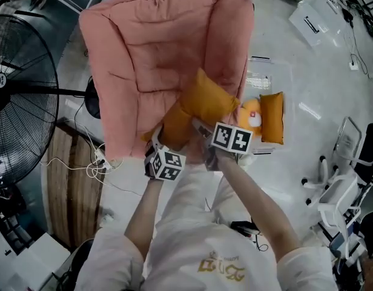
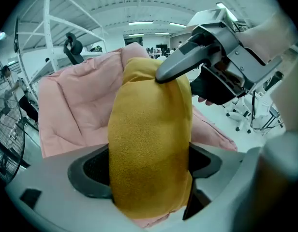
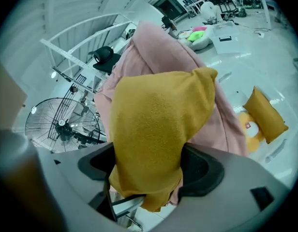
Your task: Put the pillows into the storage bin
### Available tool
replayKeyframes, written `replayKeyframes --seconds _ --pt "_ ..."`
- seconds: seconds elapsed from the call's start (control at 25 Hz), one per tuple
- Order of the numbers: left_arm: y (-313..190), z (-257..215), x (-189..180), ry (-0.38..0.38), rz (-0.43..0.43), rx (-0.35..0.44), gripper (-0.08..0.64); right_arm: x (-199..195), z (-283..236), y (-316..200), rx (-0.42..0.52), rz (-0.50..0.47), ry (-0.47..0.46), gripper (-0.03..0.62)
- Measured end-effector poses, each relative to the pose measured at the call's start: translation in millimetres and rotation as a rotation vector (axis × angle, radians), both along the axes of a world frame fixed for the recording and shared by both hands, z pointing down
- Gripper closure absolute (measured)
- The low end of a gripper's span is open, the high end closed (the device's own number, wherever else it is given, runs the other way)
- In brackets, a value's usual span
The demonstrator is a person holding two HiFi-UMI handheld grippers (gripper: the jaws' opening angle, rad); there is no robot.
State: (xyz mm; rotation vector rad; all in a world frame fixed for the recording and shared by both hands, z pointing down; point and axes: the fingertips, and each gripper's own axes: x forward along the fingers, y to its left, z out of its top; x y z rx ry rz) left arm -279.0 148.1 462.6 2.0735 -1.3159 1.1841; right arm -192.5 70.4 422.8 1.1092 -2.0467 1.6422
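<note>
Shoulders in a white shirt (image 1: 204,253) fill the bottom of the head view, and two bare forearms reach forward from them, close together. Each hand carries a gripper, and both are clamped on one mustard pillow (image 1: 201,102).

In its own view the left gripper (image 2: 149,163) has its jaws spread wide with the pillow wedged upright between them, and both pads press into the fabric. The right gripper (image 3: 149,166) is the same: its jaws are wide and squeezed against the sides of the pillow's other end, which bulges above them with one corner sticking out to the right. In the left gripper view the right gripper's finger also shows, lying against the top of the pillow.

The pillow hangs off the floor (image 1: 320,83), in front of a large pink cushion (image 1: 156,47) that spreads away from the person. A sliver of pink shows under the pillow at both sets of jaws; whether that fabric is gripped too cannot be told.

Just to the right stands the clear bin (image 1: 288,71), its left side overlapped by the cushion's edge. Inside it a second pillow (image 1: 272,117) of the same colour stands on edge, touching an orange and white plush toy (image 1: 252,115).

A black fan (image 1: 17,96) stands at the left, and office chairs (image 1: 341,187) at the right
</note>
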Motion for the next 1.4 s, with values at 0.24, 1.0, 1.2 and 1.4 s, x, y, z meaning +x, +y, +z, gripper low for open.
replayKeyframes --seconds 0.24,1.0,1.2,1.4 --pt "-8 -10 32 0.002 0.073 0.014 0.086 37 -6 -4 -0.010 0.061 -0.020 0.172" --pt "-36 -18 189 -0.036 0.239 -0.016 0.094 207 0 -16 -0.049 0.281 -0.084 0.173" --pt "-41 -19 222 -0.050 0.240 -0.034 0.095 239 5 -24 -0.067 0.300 -0.110 0.175" --pt "-46 -16 259 0.000 0.202 -0.076 0.100 272 13 -36 -0.071 0.296 -0.090 0.176"
